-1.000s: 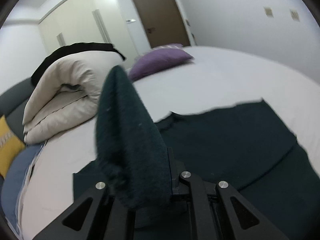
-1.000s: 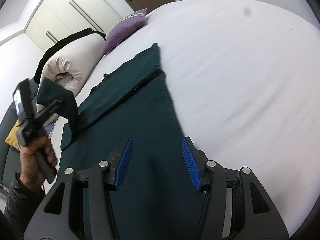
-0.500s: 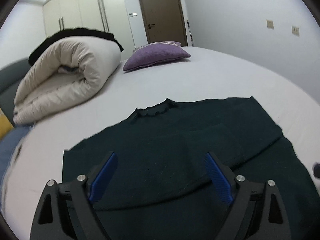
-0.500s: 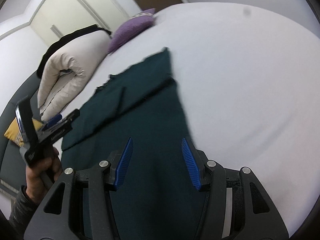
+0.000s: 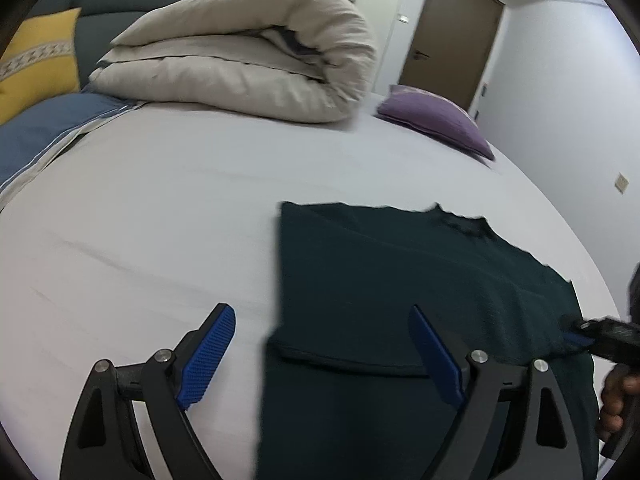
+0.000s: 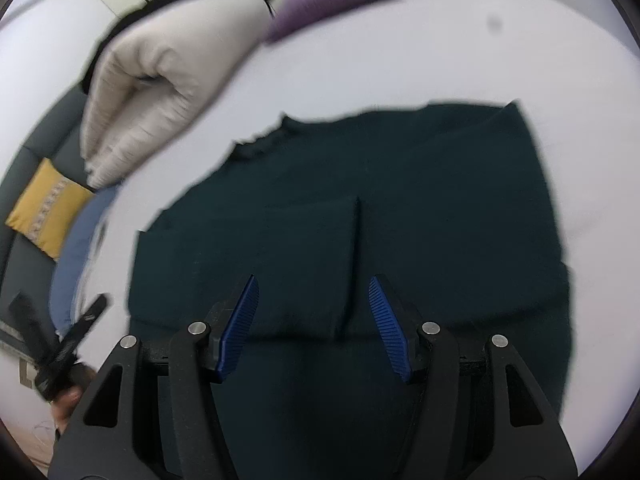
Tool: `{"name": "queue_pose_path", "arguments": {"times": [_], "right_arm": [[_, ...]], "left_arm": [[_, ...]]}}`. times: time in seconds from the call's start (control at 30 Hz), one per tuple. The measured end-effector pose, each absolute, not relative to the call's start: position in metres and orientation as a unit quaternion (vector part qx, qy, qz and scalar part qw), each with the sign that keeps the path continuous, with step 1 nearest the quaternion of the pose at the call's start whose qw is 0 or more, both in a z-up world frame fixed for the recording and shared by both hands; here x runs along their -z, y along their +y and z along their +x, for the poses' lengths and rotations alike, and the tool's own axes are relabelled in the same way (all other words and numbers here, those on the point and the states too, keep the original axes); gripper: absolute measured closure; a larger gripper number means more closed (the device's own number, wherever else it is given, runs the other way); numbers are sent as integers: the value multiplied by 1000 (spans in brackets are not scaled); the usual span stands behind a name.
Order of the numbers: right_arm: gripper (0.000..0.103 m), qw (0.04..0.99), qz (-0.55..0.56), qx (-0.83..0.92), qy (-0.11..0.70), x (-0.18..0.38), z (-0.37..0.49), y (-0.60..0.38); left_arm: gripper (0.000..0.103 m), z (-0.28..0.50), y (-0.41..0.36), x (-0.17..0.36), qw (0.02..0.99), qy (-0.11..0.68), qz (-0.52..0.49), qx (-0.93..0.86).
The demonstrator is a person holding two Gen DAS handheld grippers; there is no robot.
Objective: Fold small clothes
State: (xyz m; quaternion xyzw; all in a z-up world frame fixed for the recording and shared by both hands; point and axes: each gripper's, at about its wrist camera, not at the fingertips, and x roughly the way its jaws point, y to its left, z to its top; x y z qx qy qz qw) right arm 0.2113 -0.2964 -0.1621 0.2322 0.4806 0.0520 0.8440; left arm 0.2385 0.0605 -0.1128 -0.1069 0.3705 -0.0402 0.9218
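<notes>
A dark green top [image 5: 400, 280] lies flat on the white bed, with a sleeve folded in over its body from each side; the sleeve ends meet at a seam [image 6: 356, 240]. My left gripper [image 5: 320, 308] hangs open over the top's left edge, holding nothing. My right gripper [image 6: 313, 278] hovers above the middle of the top [image 6: 440, 200]; its jaws are opening and grip nothing. The right gripper's tip [image 5: 592, 330] and the hand [image 5: 616, 396] holding it show at the left wrist view's right edge. The left gripper [image 6: 60, 344] appears blurred at the right wrist view's lower left.
A rolled beige duvet [image 5: 248, 52] lies at the head of the bed, with a purple pillow [image 5: 436, 120] to its right. A yellow cushion [image 5: 36, 60] and a blue cover [image 5: 44, 128] sit at the left. White sheet [image 5: 140, 220] spreads left of the top.
The left gripper let go of the sleeve, opened wide and swung to the top's left edge. The right gripper moved over the top's middle, jaws slightly wider.
</notes>
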Motion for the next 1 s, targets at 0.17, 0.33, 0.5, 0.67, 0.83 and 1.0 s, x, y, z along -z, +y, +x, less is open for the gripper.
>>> {"name": "queue_pose_path", "arguments": {"times": [0.17,0.33,0.5,0.67,0.83,1.0], "right_arm": [[77,845,169,-46,505,175,243,-274],[96,865,102,-44,490,155,246,-259],[96,885,109,-52,449,125,233,-267],[96,869,115,-38,481,154,232,-284],[90,867,138,-47,477,169,223,-292],[76,862,149,-69,479,165,225,-298]], "left_arm": [[17,246,78,119,917,376,-129,42],[23,256,76,127,912,384,-140,45],[23,267,73,129,913,385,-131,36],[27,295,77,131,910,395,-126,24],[35,332,66,135,908,412,-78,25],[45,361,75,156,888,451,-93,25]]}}
